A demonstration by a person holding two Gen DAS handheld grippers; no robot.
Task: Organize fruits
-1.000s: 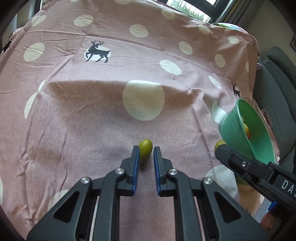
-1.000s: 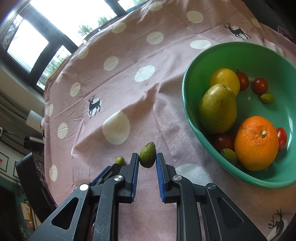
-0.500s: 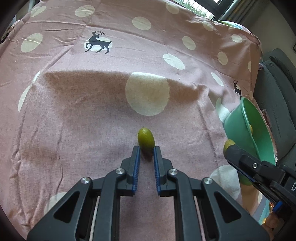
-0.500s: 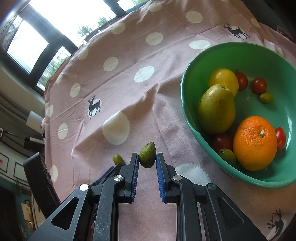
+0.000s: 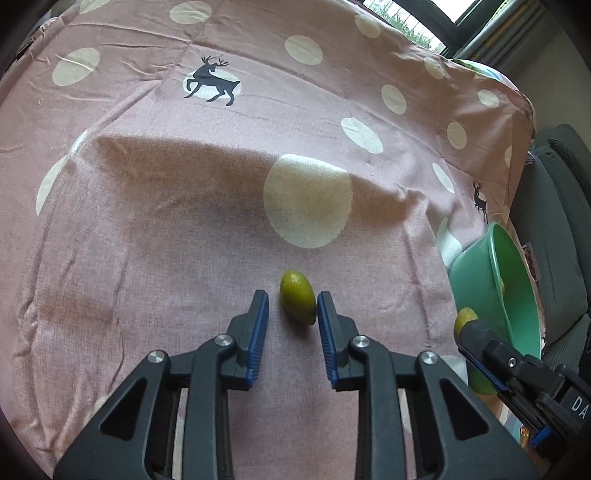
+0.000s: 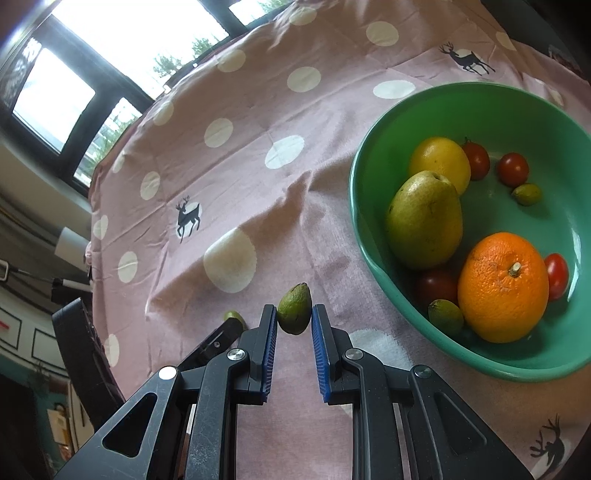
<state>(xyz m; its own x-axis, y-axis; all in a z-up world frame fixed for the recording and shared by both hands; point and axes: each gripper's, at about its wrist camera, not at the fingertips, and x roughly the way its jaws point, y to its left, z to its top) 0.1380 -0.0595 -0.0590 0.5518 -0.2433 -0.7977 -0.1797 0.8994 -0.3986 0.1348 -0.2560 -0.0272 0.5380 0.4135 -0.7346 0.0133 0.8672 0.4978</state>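
Observation:
A small green oval fruit (image 5: 297, 301) lies on the pink dotted cloth (image 5: 184, 221) between the tips of my left gripper (image 5: 291, 310). Its jaws are opening; the right pad is at the fruit's side and the left pad stands clear of it. My right gripper (image 6: 294, 317) is shut on another small green fruit (image 6: 294, 308), held above the cloth just left of the green bowl (image 6: 369, 236). The left wrist view shows that held fruit (image 5: 466, 319) at the tip of the right gripper, in front of the bowl (image 5: 480, 280).
The bowl holds a pear (image 6: 424, 221), a yellow citrus (image 6: 439, 158), an orange (image 6: 504, 286), several cherry tomatoes and two small green fruits. A grey chair (image 5: 554, 221) stands past the table's right edge. Windows (image 6: 147, 33) lie beyond the far edge.
My left gripper's jaws have spread apart around the small green fruit, which now rests on the cloth. The right gripper and its fruit have stayed put.

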